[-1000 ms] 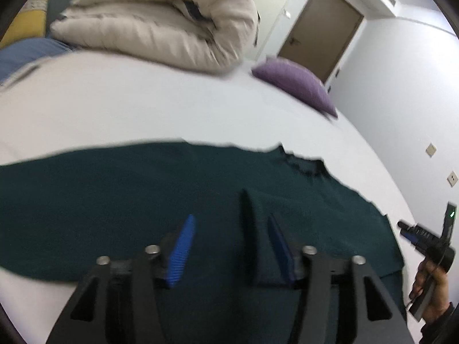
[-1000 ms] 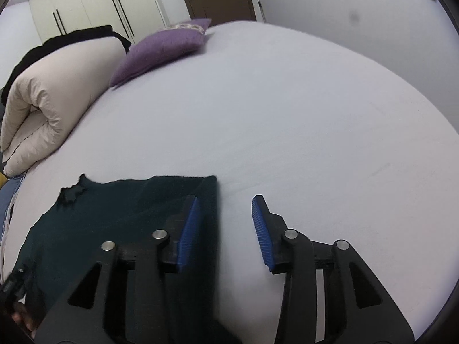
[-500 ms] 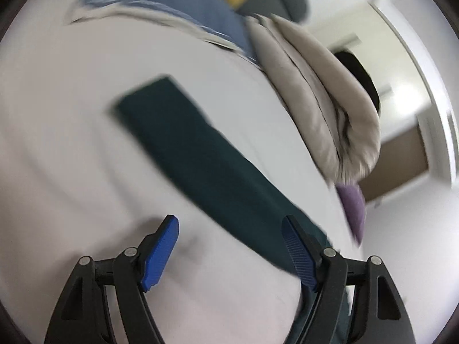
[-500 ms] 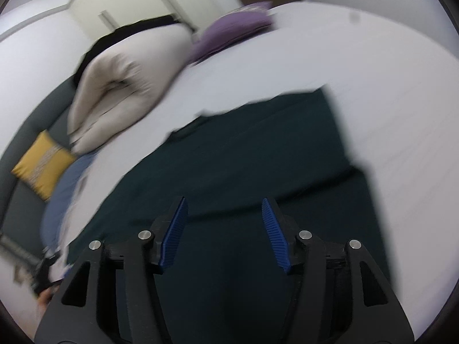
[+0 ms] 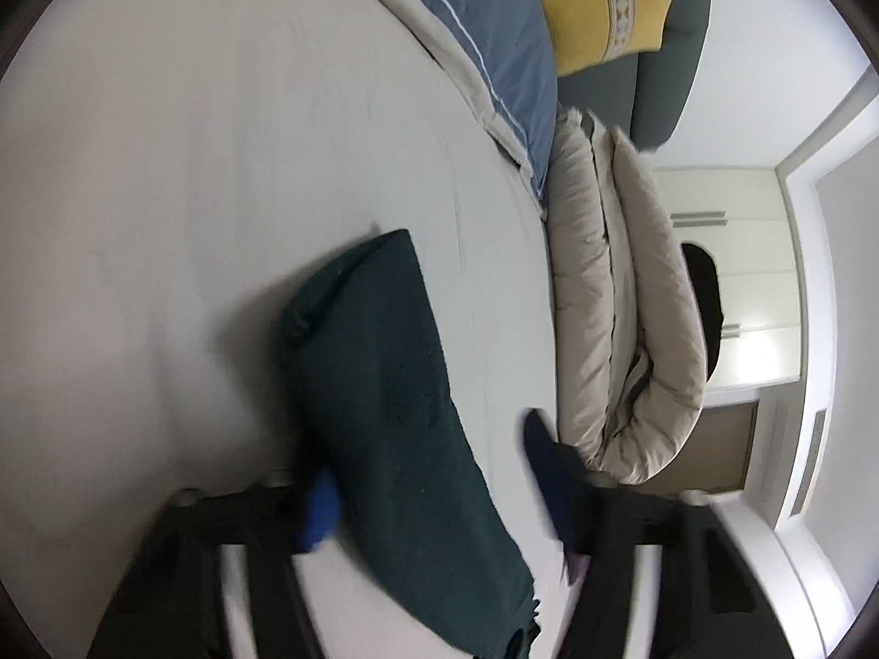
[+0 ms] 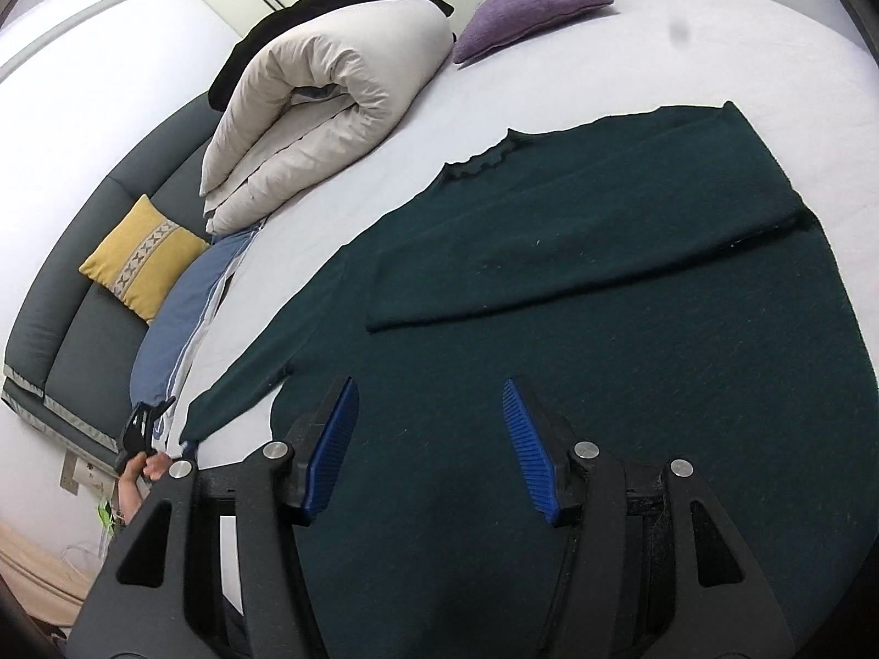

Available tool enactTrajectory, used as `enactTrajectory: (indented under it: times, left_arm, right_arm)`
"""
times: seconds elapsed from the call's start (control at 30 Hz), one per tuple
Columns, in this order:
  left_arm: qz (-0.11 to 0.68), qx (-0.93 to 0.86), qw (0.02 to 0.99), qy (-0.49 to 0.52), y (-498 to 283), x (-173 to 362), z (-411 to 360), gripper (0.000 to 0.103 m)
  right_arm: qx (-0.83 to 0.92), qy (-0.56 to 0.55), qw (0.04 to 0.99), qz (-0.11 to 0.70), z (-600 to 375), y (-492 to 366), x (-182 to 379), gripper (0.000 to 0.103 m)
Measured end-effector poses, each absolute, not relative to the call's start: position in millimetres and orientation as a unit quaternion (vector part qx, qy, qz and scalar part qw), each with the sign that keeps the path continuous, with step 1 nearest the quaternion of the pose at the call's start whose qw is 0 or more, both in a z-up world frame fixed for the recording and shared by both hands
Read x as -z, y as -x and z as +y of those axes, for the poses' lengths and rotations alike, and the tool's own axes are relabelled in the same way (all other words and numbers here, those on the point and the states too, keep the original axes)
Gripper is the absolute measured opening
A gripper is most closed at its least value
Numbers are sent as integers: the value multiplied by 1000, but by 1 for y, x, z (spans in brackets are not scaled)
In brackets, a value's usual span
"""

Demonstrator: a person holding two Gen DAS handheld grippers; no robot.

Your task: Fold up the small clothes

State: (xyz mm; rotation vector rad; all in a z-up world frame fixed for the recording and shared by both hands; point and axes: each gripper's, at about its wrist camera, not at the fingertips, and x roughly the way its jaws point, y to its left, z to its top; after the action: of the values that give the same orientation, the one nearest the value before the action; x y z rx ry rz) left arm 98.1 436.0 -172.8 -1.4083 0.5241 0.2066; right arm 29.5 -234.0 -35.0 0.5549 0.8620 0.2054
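Observation:
A dark green sweater (image 6: 604, 285) lies flat on the white bed (image 6: 577, 38). Its right sleeve is folded across the chest. Its left sleeve (image 6: 247, 390) stretches out to the left. My right gripper (image 6: 428, 439) is open and empty, hovering over the sweater's lower body. In the left wrist view the left sleeve (image 5: 384, 384) runs between the fingers of my open left gripper (image 5: 434, 489), with the cuff lying beyond the tips. The view is blurred, so contact is unclear. The left gripper also shows at the sleeve's cuff in the right wrist view (image 6: 143, 428).
A rolled beige duvet (image 6: 329, 104) lies at the head of the bed, with a purple cushion (image 6: 527, 5) to its right. A blue pillow (image 6: 187, 307) and a yellow cushion (image 6: 137, 263) sit by the grey headboard (image 6: 82, 329). The duvet (image 5: 621, 329) is close to my left gripper.
My left gripper has swung left from the sweater's body out to the left sleeve and straddles it. My right gripper has moved from the right edge to over the sweater's body.

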Motion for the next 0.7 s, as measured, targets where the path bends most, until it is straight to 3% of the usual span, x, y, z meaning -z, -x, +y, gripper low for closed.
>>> enactTrajectory:
  times: [0.03, 0.13, 0.27, 0.47, 0.7]
  left_arm:
    - [251, -93, 730, 629, -105, 170, 434, 26]
    - [268, -100, 775, 564, -110, 145, 416, 15]
    - [295, -73, 841, 447, -135, 97, 360, 13]
    - [324, 9, 921, 216, -180, 33, 206, 11]
    - [351, 85, 932, 34, -201, 42, 31, 9]
  right_arm:
    - [-99, -265, 866, 412, -238, -32, 35, 53]
    - [-101, -271, 864, 411, -244, -32, 35, 53]
    - [-101, -281, 863, 408, -258, -31, 43, 53]
    - [-79, -301, 857, 410, -288, -18, 63, 53]
    - [-40, -340, 852, 395, -338, 6, 78, 53]
